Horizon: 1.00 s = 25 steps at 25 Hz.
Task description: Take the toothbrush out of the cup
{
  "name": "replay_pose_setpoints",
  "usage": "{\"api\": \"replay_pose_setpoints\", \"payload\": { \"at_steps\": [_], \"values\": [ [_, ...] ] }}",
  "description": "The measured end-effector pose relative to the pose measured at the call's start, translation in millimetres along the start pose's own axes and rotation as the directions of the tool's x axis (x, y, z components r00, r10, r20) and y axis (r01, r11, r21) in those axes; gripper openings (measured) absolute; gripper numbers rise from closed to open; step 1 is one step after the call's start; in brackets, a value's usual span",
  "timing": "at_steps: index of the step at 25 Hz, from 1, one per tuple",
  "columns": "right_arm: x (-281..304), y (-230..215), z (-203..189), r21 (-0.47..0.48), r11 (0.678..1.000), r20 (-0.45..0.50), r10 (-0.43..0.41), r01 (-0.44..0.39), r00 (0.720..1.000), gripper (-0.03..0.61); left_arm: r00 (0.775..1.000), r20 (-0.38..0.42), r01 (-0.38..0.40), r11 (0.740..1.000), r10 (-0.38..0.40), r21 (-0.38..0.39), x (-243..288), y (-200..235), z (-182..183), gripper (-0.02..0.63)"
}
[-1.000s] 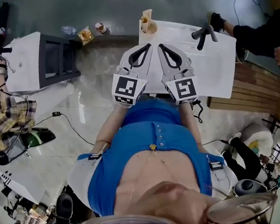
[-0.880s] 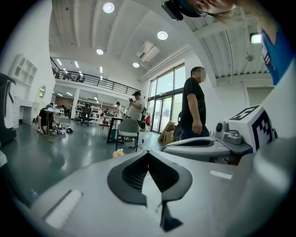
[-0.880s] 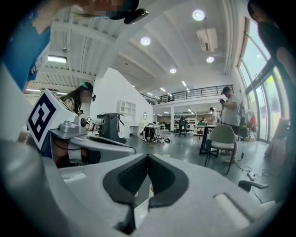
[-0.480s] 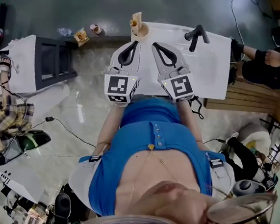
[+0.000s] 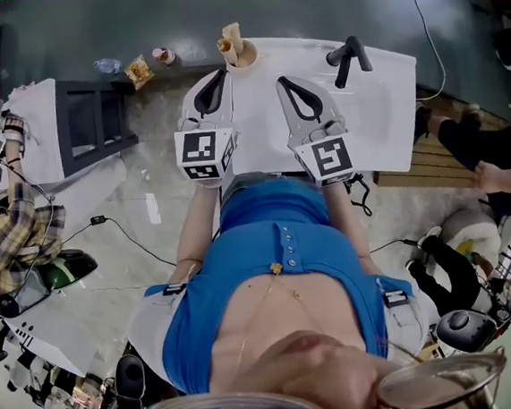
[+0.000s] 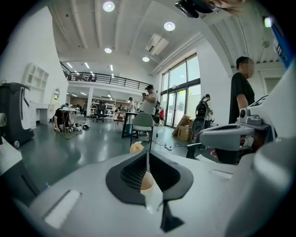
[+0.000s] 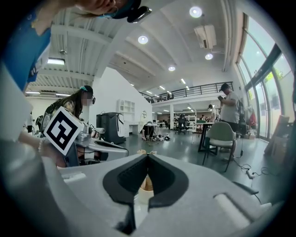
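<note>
Toothbrush (image 5: pixel 232 38) stands upright in the cup (image 5: pixel 243 58) at the table's (image 5: pixel 382 115) far left corner, just ahead of the nearer left tool (image 5: pixel 221 71), whose empty jaws have just been opening a crack; the right tool (image 5: pixel 282 80) is closed.

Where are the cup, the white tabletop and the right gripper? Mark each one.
cup (image 5: pixel 247 59): head view, on its rim.
white tabletop (image 5: pixel 382 115): head view, on bare surface.
right gripper (image 5: pixel 281 81): head view, between its fingertips.
</note>
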State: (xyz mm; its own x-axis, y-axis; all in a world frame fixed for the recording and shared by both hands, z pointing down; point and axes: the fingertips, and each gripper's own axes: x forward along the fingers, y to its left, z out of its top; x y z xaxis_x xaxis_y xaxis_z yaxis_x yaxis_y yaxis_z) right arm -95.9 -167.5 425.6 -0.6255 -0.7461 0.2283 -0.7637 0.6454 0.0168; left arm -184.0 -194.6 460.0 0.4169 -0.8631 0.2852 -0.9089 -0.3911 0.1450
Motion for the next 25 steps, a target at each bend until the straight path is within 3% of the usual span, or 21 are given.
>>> {"api": "replay_pose_setpoints", "payload": {
  "at_steps": [9, 17, 25],
  "values": [
    [-16.4, -18.5, -18.2, 0.016, 0.997, -0.034, -0.076, 0.076, 0.997, 0.002, 0.999, -0.033, -0.005, 1.0, 0.005, 0.007, 22.7, 12.5, -15.3, 0.045],
    [-35.9, -30.6, -26.1, 0.021, 0.988, -0.064, -0.149, 0.151, 0.987, 0.002, 0.999, -0.037, -0.005, 1.0, 0.006, 0.023, 43.4, 18.4, -13.6, 0.137],
    [-53.2, -39.4, -29.0, 0.022, 0.981, -0.081, -0.19, 0.193, 0.978, 0.002, 0.998, -0.057, -0.001, 0.998, 0.004, 0.059, 62.6, 18.5, -14.9, 0.164]
  ]
}}
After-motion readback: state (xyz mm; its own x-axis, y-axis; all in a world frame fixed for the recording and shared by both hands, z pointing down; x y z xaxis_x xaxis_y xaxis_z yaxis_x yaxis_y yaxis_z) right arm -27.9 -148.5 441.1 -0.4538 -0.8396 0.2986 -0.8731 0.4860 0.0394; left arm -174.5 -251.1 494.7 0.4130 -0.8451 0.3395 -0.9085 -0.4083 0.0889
